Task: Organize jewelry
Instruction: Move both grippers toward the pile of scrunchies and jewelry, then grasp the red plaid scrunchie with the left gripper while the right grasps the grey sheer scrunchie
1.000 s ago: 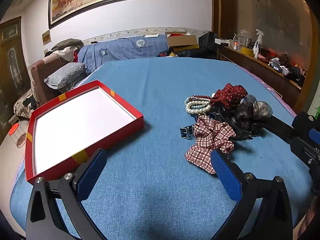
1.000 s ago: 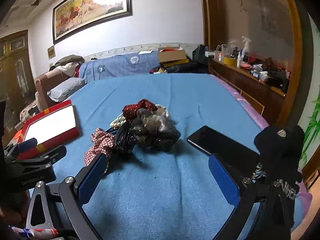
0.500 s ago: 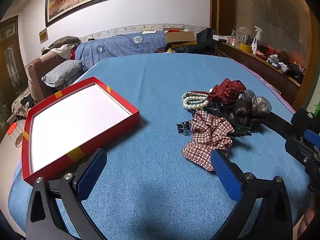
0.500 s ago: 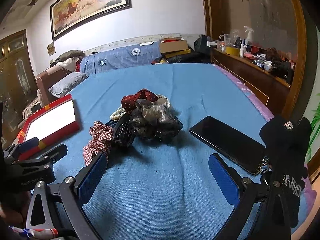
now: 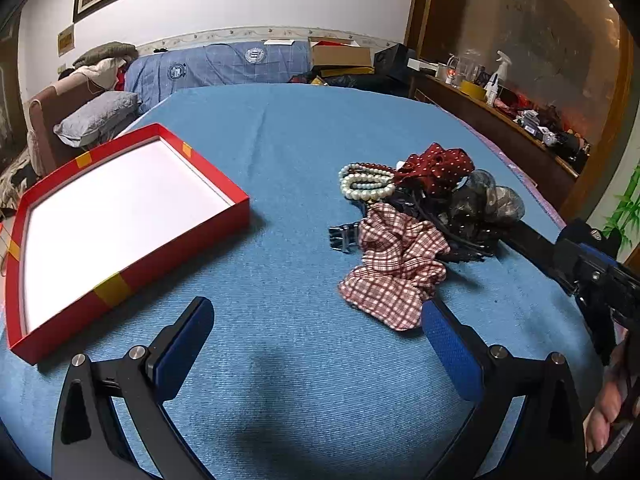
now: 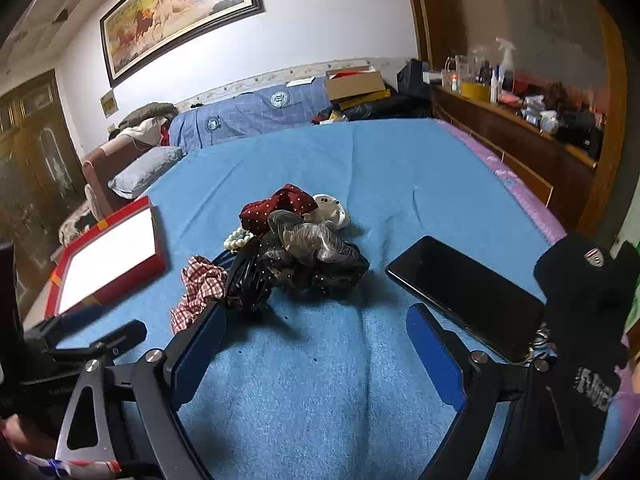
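Note:
A pile of accessories lies on the blue cloth: a red plaid scrunchie (image 5: 394, 264) (image 6: 198, 288), pearl bracelets (image 5: 366, 184) (image 6: 238, 239), a dark red dotted scrunchie (image 5: 438, 168) (image 6: 280, 204), a grey-black scrunchie (image 5: 486, 204) (image 6: 312, 248), a black claw clip (image 6: 248, 276) and a metal buckle (image 5: 344, 236). An empty red box (image 5: 120, 216) (image 6: 108, 252) with a white inside sits to the left. My left gripper (image 5: 318, 344) is open and empty, just short of the plaid scrunchie. My right gripper (image 6: 316, 348) is open and empty, in front of the pile.
A black phone (image 6: 464, 292) lies right of the pile, next to a black glove (image 6: 588, 292). A white clip (image 6: 332, 208) sits behind the pile. A wooden shelf with bottles (image 6: 500, 92) runs along the right. A sofa with pillows (image 5: 96, 120) is beyond the far left edge.
Both grippers have moved forward a little toward the pile, which now looks larger. Both stay open and empty. Nothing on the cloth has moved.

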{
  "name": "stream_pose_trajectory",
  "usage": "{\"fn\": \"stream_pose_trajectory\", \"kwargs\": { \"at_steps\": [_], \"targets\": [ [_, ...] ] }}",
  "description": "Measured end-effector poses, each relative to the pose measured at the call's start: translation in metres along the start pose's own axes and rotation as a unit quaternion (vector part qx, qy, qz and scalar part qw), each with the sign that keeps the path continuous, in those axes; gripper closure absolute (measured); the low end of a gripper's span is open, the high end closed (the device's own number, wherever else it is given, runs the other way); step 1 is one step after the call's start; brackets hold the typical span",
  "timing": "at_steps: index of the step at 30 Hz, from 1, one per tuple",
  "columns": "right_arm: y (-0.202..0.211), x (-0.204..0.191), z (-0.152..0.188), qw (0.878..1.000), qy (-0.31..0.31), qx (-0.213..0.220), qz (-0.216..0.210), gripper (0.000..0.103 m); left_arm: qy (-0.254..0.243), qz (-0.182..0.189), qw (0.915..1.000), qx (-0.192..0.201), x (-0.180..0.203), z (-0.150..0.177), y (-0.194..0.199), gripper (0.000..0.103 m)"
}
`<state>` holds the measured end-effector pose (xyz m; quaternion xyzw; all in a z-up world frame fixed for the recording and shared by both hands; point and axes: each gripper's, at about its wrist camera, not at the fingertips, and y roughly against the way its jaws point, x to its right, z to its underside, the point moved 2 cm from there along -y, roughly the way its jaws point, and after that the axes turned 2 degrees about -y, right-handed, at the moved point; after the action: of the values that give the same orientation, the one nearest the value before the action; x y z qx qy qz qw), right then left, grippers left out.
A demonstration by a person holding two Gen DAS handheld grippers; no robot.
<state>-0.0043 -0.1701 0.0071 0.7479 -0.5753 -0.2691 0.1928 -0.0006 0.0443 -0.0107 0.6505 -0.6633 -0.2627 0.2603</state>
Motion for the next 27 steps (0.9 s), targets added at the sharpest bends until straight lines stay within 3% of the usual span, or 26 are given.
{"fn": "stream_pose_trajectory", "kwargs": {
  "at_steps": [10, 20, 24, 25, 27],
  "targets": [
    [-0.012, 0.006, -0.009, 1.0, -0.005, -0.01, -0.014, 0.012, -0.003, 0.054, 0.9979, -0.036, 0.021, -0.008, -0.016, 0.0],
    [-0.053, -0.001, -0.037, 0.999, 0.022, -0.029, -0.027, 0.012, -0.004, 0.046, 0.9969, -0.063, 0.033, -0.019, -0.056, 0.001],
    [-0.082, -0.002, -0.041, 0.998, 0.036, -0.054, -0.018, 0.029, 0.008, 0.057, 0.9956, -0.075, 0.031, -0.022, -0.068, 0.003],
    [-0.089, -0.002, -0.04, 0.997, 0.036, -0.065, -0.023, 0.033, 0.009, 0.058, 0.9953, -0.077, 0.031, -0.023, -0.071, 0.009],
    [-0.099, -0.005, -0.037, 0.995, 0.047, -0.08, -0.027, 0.057, 0.006, 0.059, 0.9942, -0.09, 0.034, -0.023, -0.078, 0.035]
  ]
}}
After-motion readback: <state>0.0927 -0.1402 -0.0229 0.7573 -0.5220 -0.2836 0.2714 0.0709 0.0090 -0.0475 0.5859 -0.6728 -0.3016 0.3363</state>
